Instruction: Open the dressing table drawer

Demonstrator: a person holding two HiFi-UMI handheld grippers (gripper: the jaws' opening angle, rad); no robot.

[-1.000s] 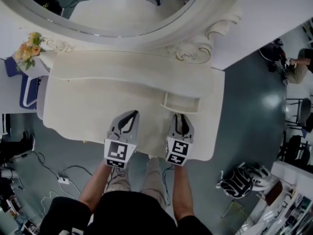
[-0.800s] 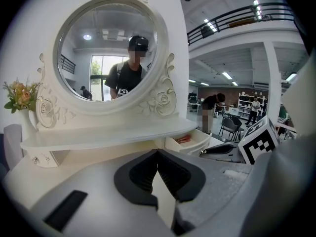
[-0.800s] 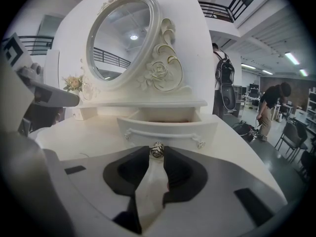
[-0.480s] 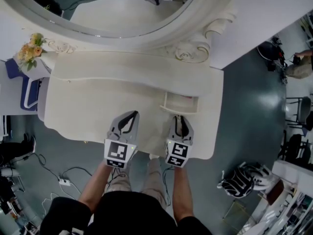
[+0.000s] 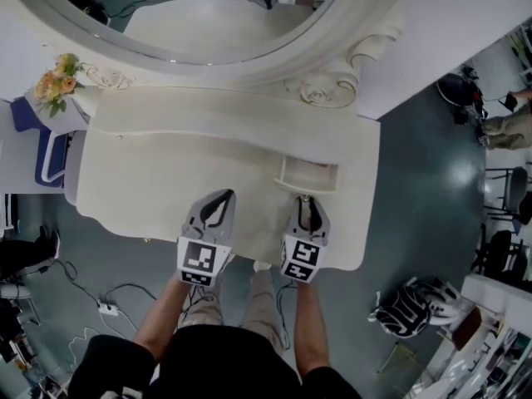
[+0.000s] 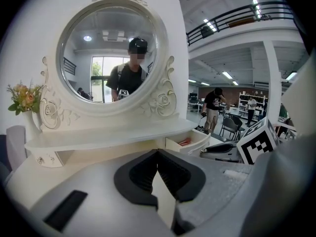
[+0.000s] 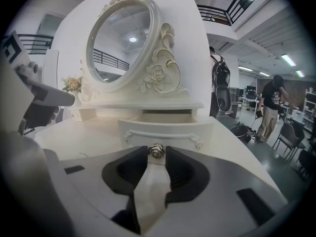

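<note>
The white dressing table [image 5: 166, 181] has a small drawer [image 5: 287, 176] on its right side, pulled out from under the shelf. Something red [image 6: 183, 142] lies inside it. My right gripper [image 5: 306, 199] is at the drawer front [image 7: 163, 132]. The metal drawer knob [image 7: 157, 151] sits between its tips, which touch it on both sides while the jaws are opening. My left gripper [image 5: 223, 196] hovers over the tabletop to the left of the drawer. It is shut, tips together [image 6: 158, 153], with nothing in it.
A round mirror [image 5: 208, 15] rises behind the table, with a vase of flowers [image 5: 56, 81] at its left end. A blue chair [image 5: 37, 152] stands to the left. Cables [image 5: 108, 306] and a helmet-like object [image 5: 411, 306] lie on the floor. A person [image 6: 215, 107] stands further back.
</note>
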